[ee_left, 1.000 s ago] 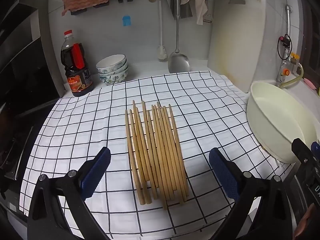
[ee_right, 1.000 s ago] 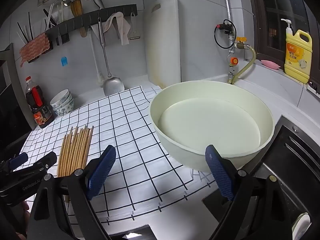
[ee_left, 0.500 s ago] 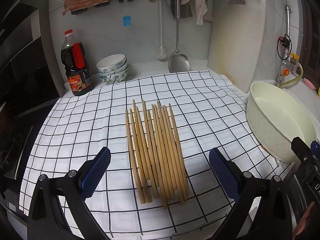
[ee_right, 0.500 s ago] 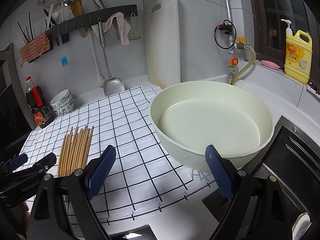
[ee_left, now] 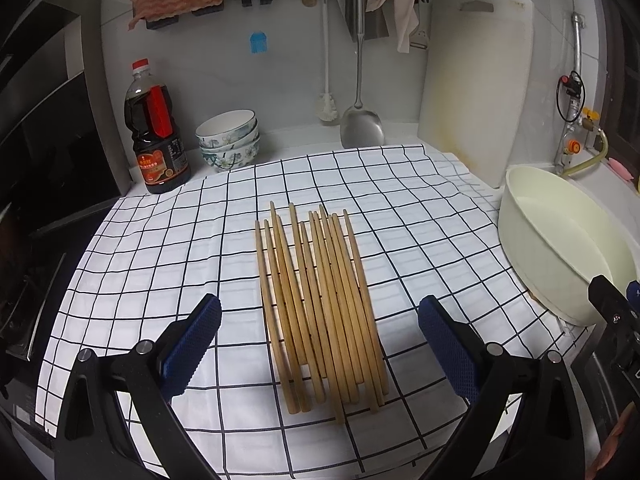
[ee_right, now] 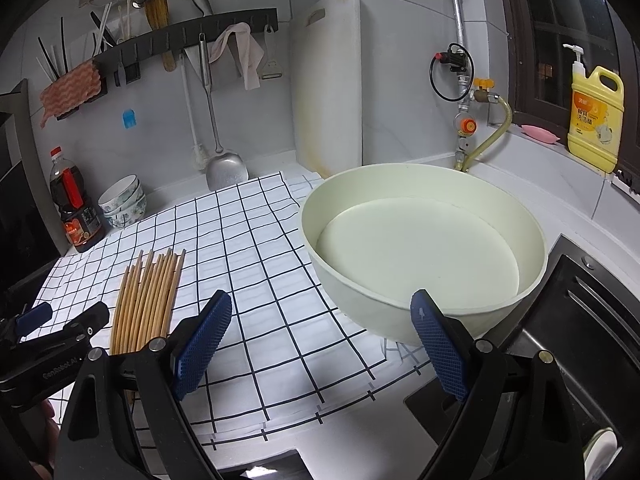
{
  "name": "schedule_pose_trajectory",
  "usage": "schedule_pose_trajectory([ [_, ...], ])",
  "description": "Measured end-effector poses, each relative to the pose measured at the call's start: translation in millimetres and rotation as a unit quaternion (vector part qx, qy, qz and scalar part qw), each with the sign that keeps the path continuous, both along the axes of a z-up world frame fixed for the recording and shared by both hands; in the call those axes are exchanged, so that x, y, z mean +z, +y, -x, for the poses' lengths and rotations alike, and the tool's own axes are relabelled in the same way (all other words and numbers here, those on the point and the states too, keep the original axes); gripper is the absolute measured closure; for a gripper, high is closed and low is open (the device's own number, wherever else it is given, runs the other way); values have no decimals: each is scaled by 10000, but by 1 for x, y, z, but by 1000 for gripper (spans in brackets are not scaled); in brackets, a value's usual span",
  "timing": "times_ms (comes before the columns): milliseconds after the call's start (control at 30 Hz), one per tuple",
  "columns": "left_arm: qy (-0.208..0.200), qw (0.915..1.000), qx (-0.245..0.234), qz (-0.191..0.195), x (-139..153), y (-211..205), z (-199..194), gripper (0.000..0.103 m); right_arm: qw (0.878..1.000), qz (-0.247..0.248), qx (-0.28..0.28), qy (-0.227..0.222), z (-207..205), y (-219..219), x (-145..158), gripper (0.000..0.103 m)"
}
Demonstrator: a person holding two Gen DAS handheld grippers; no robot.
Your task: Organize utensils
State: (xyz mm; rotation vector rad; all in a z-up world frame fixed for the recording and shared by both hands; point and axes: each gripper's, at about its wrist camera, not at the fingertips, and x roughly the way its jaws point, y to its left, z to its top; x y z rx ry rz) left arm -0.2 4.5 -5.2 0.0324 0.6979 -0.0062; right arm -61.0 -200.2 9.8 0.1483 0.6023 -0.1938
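Several wooden chopsticks [ee_left: 320, 304] lie side by side in a loose bundle on the checked cloth [ee_left: 400, 208], pointing away from me. My left gripper [ee_left: 320, 344] is open and empty, hovering just above their near ends with a finger on either side. The chopsticks also show in the right wrist view [ee_right: 146, 296], far left. My right gripper [ee_right: 320, 340] is open and empty, over the cloth's front right part, facing the cream basin [ee_right: 424, 256].
The basin [ee_left: 560, 248] sits at the cloth's right edge beside a dark sink [ee_right: 580, 340]. A soy sauce bottle [ee_left: 156, 132], stacked bowls [ee_left: 228, 140], a hanging spatula [ee_left: 362, 120], a cutting board [ee_left: 476, 80] and a utensil rack [ee_right: 180, 36] line the back wall. A yellow detergent bottle [ee_right: 594, 116] stands on the sill.
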Motion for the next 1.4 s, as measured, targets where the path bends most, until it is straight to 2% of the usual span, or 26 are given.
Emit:
schedule_pose_trajectory([
  [767, -137, 9998, -139, -32, -4, -10, 5, 6, 9999, 100, -66, -67, 1, -2, 5, 16],
  [1400, -150, 9997, -204, -13, -10, -6, -3, 6, 9998, 176, -125, 43, -6, -1, -5, 16],
])
